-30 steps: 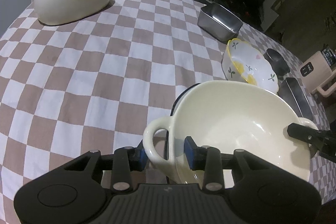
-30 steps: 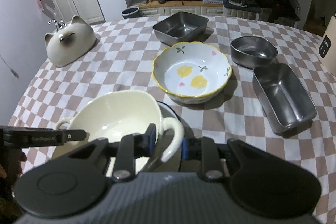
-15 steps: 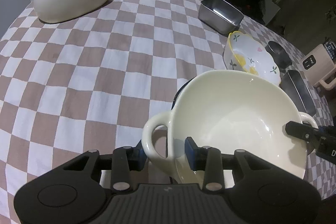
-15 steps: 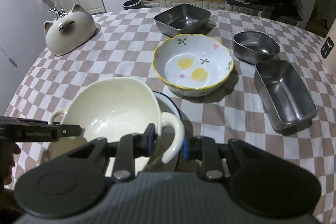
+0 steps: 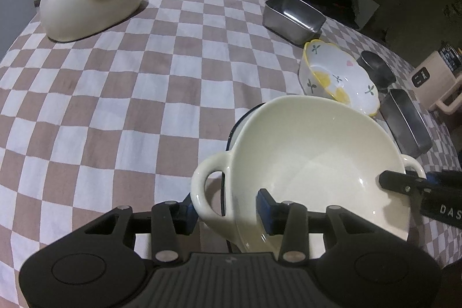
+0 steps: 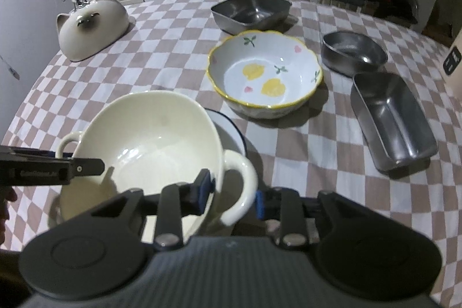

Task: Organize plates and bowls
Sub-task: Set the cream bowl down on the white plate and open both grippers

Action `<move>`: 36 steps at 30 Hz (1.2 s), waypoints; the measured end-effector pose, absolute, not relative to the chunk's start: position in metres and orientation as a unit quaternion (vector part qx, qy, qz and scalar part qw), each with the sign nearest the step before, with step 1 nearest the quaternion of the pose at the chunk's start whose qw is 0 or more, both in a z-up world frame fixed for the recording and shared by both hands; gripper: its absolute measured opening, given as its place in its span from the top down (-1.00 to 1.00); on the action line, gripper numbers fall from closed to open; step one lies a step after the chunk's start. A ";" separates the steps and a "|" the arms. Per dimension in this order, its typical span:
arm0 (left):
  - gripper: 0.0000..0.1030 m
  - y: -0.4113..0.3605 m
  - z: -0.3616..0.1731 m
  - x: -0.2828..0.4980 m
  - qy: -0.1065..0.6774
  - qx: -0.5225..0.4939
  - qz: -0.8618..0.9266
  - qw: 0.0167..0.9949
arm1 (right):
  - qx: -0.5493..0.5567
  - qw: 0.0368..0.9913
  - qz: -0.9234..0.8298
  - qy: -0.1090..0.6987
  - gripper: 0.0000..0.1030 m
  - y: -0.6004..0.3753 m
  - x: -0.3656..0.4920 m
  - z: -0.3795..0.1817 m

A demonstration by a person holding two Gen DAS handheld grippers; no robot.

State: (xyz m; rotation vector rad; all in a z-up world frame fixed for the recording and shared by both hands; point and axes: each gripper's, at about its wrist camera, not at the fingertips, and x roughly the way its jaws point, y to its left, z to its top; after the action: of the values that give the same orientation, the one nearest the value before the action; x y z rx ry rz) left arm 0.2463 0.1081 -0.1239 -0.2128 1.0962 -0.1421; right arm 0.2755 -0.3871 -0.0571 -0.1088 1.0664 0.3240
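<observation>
A cream two-handled bowl (image 5: 311, 163) (image 6: 150, 140) sits on a white, blue-rimmed plate (image 6: 231, 129) near the table's front. My left gripper (image 5: 226, 210) straddles its left handle, one pad outside the loop and one inside the bowl. Its jaws are opening and the pads stand slightly off the ceramic. My right gripper (image 6: 232, 195) straddles the other handle the same way. Its jaws are opening too, and its pads no longer squeeze. Behind stands a flower-painted bowl (image 6: 265, 77) (image 5: 337, 77).
On the checked cloth there is a square steel pan (image 6: 251, 10), a round steel bowl (image 6: 352, 51) and a long steel tray (image 6: 392, 117) at the right. A cat-shaped ceramic piece (image 5: 89, 5) lies far left. A beige device (image 5: 433, 77) stands off the right edge.
Both pairs of jaws have widened around the cream bowl's handles. The bowl has settled lower over the blue-rimmed plate. Both hands have hardly shifted.
</observation>
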 end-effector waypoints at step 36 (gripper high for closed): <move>-0.81 0.103 -0.125 0.243 0.546 -0.083 -0.068 0.831 | -0.088 0.833 0.158 0.523 -0.61 -0.374 0.271 -0.073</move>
State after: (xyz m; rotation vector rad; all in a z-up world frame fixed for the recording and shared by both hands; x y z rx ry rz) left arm 0.2426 0.1033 -0.1254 -0.1766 1.1571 -0.1433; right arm 0.2705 -0.3744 -0.0727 -0.1863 1.1080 0.3348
